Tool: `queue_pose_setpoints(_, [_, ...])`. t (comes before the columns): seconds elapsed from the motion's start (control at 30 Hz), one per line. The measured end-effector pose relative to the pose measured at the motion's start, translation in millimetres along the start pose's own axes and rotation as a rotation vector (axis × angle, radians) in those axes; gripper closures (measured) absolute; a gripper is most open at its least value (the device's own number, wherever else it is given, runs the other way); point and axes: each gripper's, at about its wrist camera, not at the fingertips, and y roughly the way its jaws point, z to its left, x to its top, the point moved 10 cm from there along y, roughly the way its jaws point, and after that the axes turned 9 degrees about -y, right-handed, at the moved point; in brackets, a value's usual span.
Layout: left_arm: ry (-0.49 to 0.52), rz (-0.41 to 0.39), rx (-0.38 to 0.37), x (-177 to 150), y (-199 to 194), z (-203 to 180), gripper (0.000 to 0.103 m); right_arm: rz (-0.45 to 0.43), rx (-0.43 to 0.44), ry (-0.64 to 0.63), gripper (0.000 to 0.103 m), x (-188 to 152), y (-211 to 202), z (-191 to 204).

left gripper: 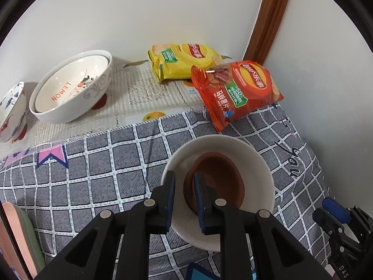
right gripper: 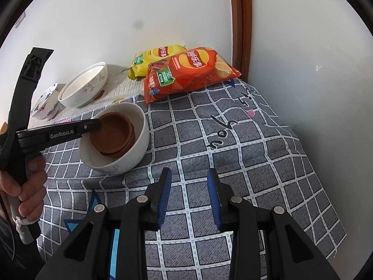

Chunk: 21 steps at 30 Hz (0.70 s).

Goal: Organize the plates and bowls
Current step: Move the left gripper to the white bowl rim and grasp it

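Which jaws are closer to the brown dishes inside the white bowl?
Left. The left gripper reaches into the white bowl, its jaws straddling the bowl's rim beside the brown dishes. The right gripper hangs apart over the checked cloth.

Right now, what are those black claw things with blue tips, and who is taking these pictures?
They are two grabbers with two fingers each, held in a person's hands. A small camera sits on each, so one picture looks along the left gripper and the other along the right gripper. On the checked cloth sits a white bowl with brown dishes stacked inside. The left gripper's fingers straddle its rim; whether they squeeze it, I cannot tell. The right gripper is open and empty. Behind lie a red chip bag, a yellow chip bag and more bowls.
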Motion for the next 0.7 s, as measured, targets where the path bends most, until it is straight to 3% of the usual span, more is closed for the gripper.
queue_pose_setpoints(0.17, [-0.005,-0.019,0.002,7.1,-18.7,5.2,0.087,-0.006,0.015,0.002,0.072,13.8,-0.7,6.7])
queue_pose_setpoints(0.37, [-0.014,-0.011,0.067,8.4,-21.3,24.4,0.087,-0.009,0.024,0.003,0.072,34.6,4.4,20.3])
queue_pose_setpoints(0.7, [-0.026,0.014,0.058,3.6,-11.8,31.4,0.087,0.018,0.047,0.01,0.073,49.5,30.4,36.2])
